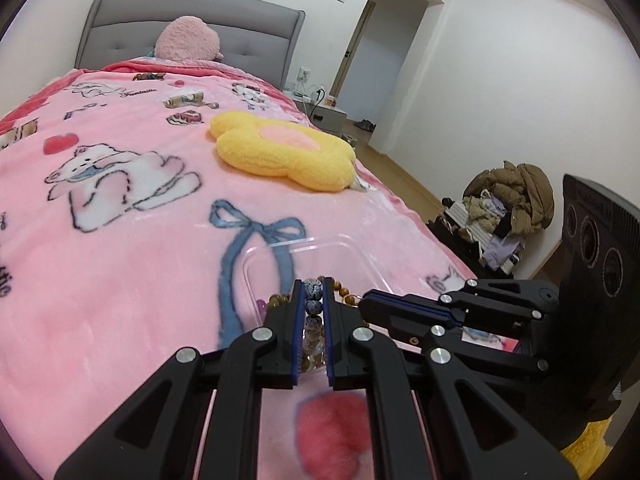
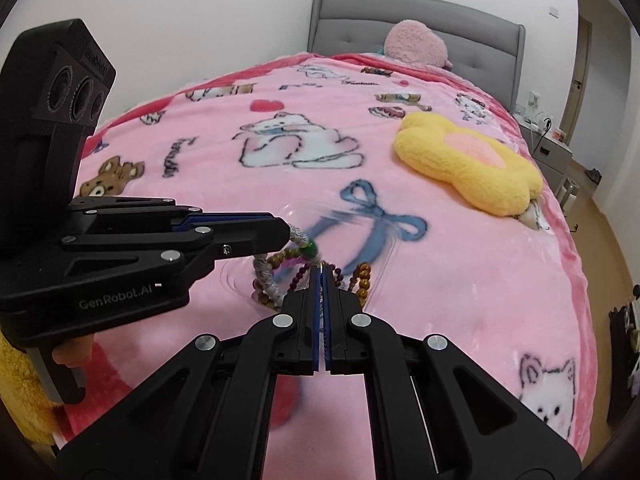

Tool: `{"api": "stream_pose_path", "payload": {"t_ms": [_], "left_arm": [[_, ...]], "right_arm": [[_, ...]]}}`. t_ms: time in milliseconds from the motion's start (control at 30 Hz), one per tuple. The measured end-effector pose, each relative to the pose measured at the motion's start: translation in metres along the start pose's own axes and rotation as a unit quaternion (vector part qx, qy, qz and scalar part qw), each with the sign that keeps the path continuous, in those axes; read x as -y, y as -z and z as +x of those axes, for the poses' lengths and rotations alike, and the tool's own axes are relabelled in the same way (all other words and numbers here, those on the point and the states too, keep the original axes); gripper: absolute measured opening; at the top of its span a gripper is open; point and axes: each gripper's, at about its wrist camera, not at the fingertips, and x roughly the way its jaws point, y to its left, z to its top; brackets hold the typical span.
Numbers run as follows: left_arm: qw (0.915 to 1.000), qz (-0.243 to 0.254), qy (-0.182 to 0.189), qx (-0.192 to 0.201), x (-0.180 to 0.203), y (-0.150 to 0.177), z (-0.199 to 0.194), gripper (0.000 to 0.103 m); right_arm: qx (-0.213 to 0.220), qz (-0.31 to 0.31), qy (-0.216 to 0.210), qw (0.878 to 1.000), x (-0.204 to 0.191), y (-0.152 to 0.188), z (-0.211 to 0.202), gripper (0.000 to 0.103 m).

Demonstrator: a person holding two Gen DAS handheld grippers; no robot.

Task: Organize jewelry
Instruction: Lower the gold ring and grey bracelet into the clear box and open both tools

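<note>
Carefully: your left gripper (image 1: 311, 312) clamps speckled bead bracelet (image 1: 312, 300); right gripper (image 2: 323, 276) pinched closed among tangled strands (image 2: 296, 264). Light, limp, snag-prone; grip beads, not cord.

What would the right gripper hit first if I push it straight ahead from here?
Probably the bead bracelets piled just past the right gripper, inside the clear tray on the pink blanket. Depth is hard to judge; it may already touch them.

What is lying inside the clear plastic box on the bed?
Inside the clear box lie tangled bead bracelets: brown, purple and speckled grey. The left gripper pinches the grey one. The gripper fingers cover the box's near part, so anything there is hidden.
</note>
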Motion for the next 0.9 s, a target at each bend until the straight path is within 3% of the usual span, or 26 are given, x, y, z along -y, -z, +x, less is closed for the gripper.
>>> {"api": "stream_pose_path", "payload": {"t_ms": [667, 900], "left_arm": [[0.9991, -0.016, 0.019, -0.034, -0.007, 0.008, 0.020, 0.008], [0.9977, -0.027, 0.055, -0.029, -0.008, 0.004, 0.017, 0.012]], "right_arm": [[-0.014, -0.008, 0.014, 1.000, -0.002, 0.007, 0.006, 0.002], [0.003, 0.005, 0.015, 1.000, 0.007, 0.011, -0.014, 0.003]]}}
